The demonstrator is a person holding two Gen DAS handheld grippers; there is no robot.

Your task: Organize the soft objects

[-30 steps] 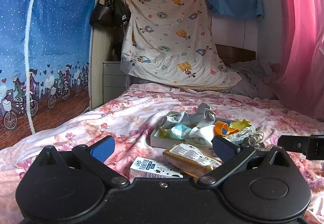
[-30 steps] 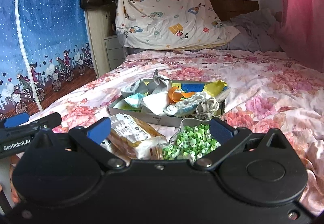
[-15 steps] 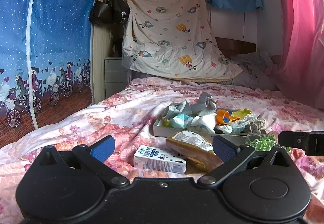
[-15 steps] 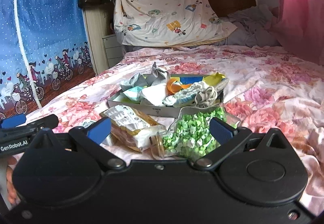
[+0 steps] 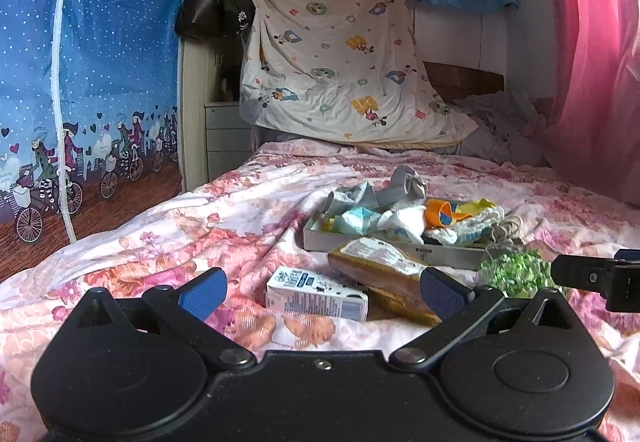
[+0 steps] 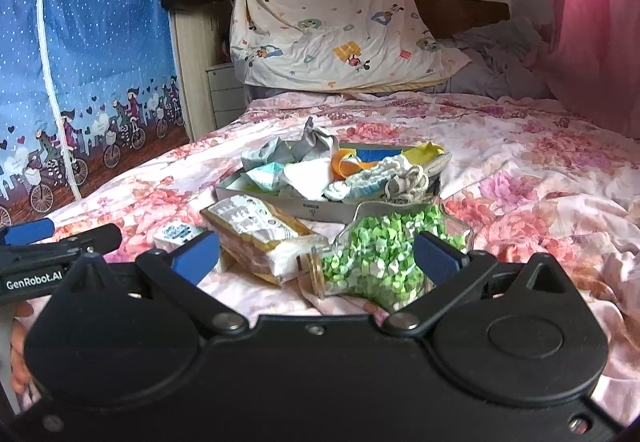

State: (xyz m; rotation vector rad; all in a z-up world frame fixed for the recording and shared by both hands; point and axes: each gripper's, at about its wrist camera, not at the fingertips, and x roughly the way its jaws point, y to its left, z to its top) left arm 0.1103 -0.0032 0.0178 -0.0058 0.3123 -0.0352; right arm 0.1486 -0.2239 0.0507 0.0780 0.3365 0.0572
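Both grippers hang over the flowered bedspread (image 5: 248, 210) with their blue pads spread wide, holding nothing. The left gripper (image 5: 322, 288) frames a small white carton (image 5: 316, 296) lying on its side just ahead between its fingers; its print is too small to read. Ahead and to the right of it lies a yellow-brown packet (image 5: 384, 270) with a white label, also unreadable.

The right gripper (image 6: 316, 252) frames that same packet (image 6: 260, 238) on its left and a clear jar (image 6: 384, 254) packed with green and white bits lying on its side, cork end toward the camera, near its right pad. Only this view shows the jar properly; the left view catches just a green blur beside the right gripper's black finger at the frame edge. Only here, too, can "GenRobot.AI" be read, on the left gripper's body at far left.

Beyond both, a shallow grey tray (image 6: 320, 208) sits heaped with soft things (image 6: 340, 170): crumpled grey and white cloths, orange and yellow pieces, knitted socks. A cartoon-print sheet (image 5: 340, 62) hangs behind the bed, and two dark bags (image 5: 212, 10) hang to its left.
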